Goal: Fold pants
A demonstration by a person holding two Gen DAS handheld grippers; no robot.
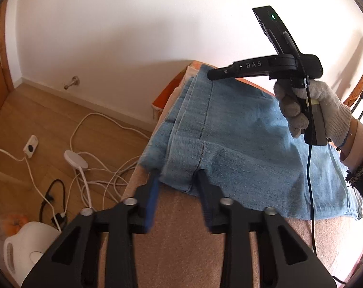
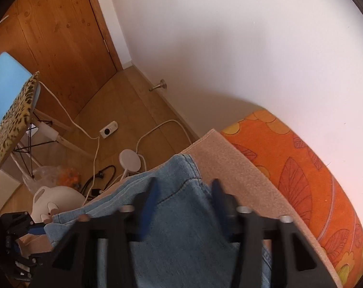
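Light blue denim pants [image 1: 241, 144], folded in layers, lying flat on a beige blanket, dark seam up the middle, near edge perhaps slightly lifted

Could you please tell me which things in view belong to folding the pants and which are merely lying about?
Belongs to the job:
- light blue denim pants, folded in layers
- beige fleece blanket under them
- left gripper
- right gripper

Lying about:
- white cables on the wooden floor
- white power strip
- orange patterned cover
- leopard-print chair
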